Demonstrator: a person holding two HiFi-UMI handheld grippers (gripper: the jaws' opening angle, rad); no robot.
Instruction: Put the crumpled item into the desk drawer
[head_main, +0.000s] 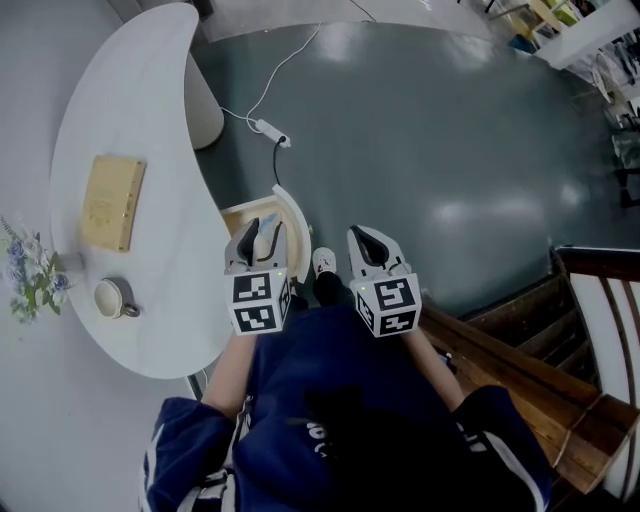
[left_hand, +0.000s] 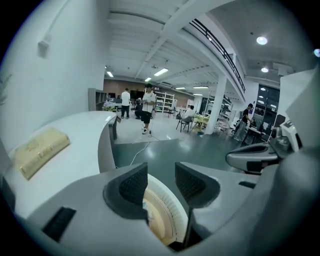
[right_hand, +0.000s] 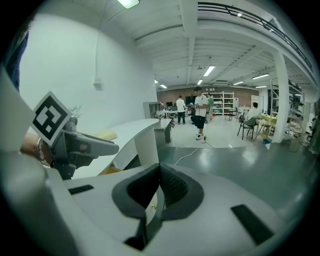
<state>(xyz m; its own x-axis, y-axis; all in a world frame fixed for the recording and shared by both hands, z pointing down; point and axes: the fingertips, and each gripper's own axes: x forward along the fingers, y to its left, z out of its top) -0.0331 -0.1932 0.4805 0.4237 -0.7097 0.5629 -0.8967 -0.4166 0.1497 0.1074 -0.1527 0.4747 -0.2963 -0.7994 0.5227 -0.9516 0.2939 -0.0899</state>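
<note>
The wooden desk drawer (head_main: 292, 218) stands open under the white curved desk (head_main: 140, 110); its ribbed white front (left_hand: 170, 202) curves just below my left gripper. My left gripper (head_main: 262, 238) hovers over the drawer, open, with nothing between its fingers (left_hand: 161, 181). A small pale bit (head_main: 268, 222) shows inside the drawer between those fingers; I cannot tell whether it is the crumpled item. My right gripper (head_main: 366, 242) hangs beside the left one over the floor, jaws together and empty (right_hand: 160, 182).
On the desk lie a tan book (head_main: 112, 202), a cup (head_main: 112, 297) and a flower bunch (head_main: 30, 275). A power strip with a white cable (head_main: 270, 130) lies on the grey floor. Wooden steps (head_main: 530, 350) rise at the right. People stand far off (left_hand: 148, 107).
</note>
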